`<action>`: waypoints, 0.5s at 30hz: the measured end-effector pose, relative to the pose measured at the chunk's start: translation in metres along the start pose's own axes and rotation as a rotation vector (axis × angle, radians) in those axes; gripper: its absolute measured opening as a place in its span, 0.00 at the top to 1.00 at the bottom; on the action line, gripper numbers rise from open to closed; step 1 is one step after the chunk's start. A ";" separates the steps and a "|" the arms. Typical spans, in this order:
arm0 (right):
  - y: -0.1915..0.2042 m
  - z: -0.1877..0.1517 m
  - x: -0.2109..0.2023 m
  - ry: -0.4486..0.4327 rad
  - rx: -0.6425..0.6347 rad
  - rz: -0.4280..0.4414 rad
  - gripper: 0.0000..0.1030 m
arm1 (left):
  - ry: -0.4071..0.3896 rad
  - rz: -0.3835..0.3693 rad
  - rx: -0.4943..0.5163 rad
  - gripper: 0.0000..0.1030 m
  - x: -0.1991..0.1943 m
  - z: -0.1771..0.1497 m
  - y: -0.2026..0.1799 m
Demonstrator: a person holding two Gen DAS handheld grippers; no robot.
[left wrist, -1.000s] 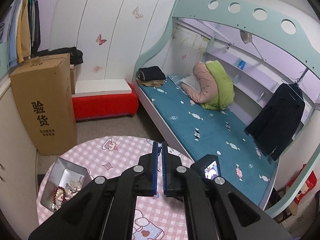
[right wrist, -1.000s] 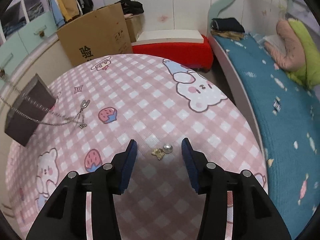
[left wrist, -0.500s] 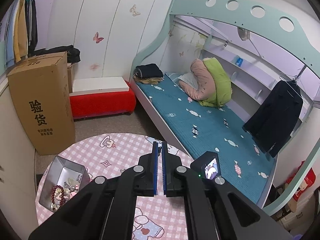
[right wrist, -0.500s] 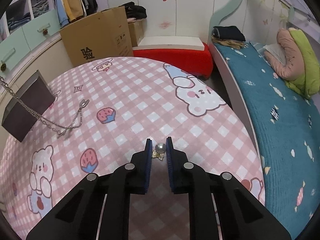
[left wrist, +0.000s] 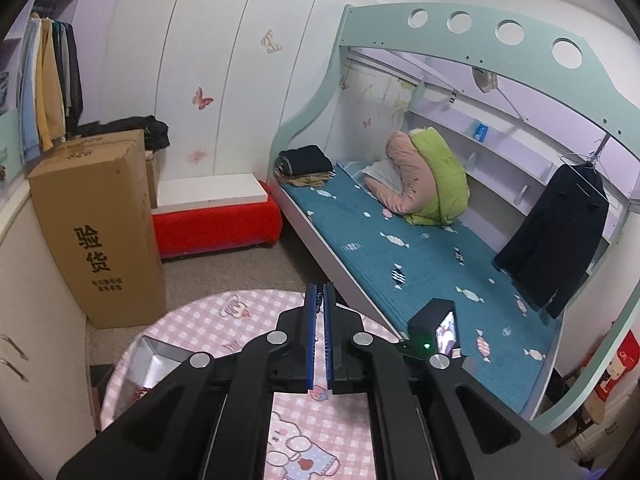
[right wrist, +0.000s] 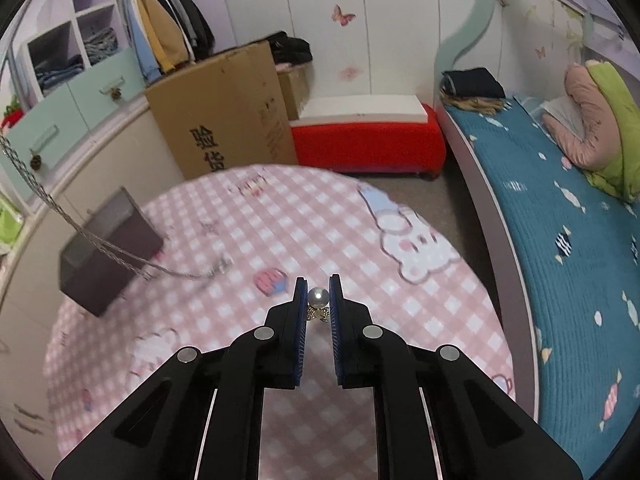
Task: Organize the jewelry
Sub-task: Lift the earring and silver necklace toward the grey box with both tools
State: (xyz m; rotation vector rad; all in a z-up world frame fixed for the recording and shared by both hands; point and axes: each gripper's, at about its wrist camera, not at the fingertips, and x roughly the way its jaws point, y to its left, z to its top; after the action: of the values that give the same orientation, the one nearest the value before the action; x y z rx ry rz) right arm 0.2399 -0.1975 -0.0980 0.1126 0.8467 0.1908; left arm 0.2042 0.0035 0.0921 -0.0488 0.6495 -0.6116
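Observation:
My right gripper [right wrist: 318,286] is shut on a pearl earring [right wrist: 318,298] with a small gold bow and holds it above the pink checked table [right wrist: 280,220]. A silver chain necklace [right wrist: 120,254] runs taut from the upper left down to the table, in front of a dark jewelry box [right wrist: 106,252]. My left gripper [left wrist: 319,296] is shut on the chain's end, a thin bit showing between its fingertips, high above the table [left wrist: 216,312]. The box's silver-lined inside [left wrist: 158,364] shows at lower left in the left wrist view, partly hidden by the gripper.
A tall cardboard box [right wrist: 224,116] and a red bench [right wrist: 368,140] stand beyond the table. A bed with a teal cover [right wrist: 560,220] runs along the right. A small device with a lit screen [left wrist: 440,324] sits by the left gripper.
My right gripper closed on the pearl earring and lifted it off the table. My left gripper rose with the chain, pulling it taut, so the box shows lower and less.

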 end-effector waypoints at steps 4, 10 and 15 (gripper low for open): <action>0.016 0.014 -0.009 -0.007 -0.012 0.034 0.89 | -0.006 0.016 0.001 0.98 -0.009 0.016 0.005; 0.046 0.037 -0.018 -0.012 -0.043 0.088 0.89 | -0.033 0.041 0.003 0.98 -0.032 0.038 0.014; 0.070 0.049 -0.021 -0.013 -0.072 0.116 0.89 | -0.058 0.061 -0.010 0.98 -0.052 0.060 0.027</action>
State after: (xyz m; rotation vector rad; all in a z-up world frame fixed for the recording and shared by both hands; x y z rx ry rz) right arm 0.2545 -0.1345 -0.0384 0.0953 0.8200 0.3294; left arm 0.2206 0.0460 0.1625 -0.0555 0.5955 -0.5462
